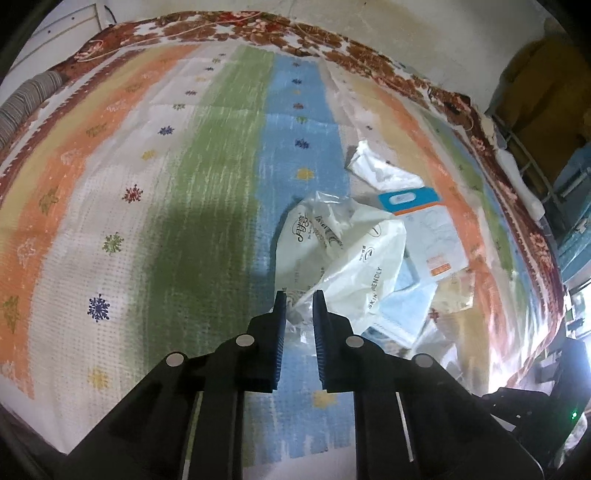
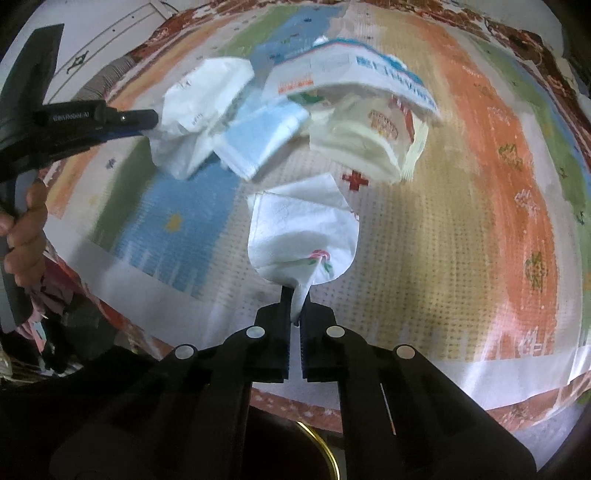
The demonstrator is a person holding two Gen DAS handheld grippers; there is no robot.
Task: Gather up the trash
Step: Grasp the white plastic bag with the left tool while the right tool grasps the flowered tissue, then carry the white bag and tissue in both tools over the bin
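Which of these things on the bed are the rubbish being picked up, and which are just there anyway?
Rubbish:
- white plastic bag, pinched in left tongs
- paper napkin, pinched in right tongs
- blue packet
- cream wrapper
- blue-and-orange package

Just there:
- striped bedspread
- floral blanket

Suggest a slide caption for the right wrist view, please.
Right gripper pinches a white tissue on the striped bedspread.

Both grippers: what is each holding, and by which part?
Left gripper pinches the white plastic bag at its crumpled near edge; right gripper pinches the white tissue by its gathered near end.
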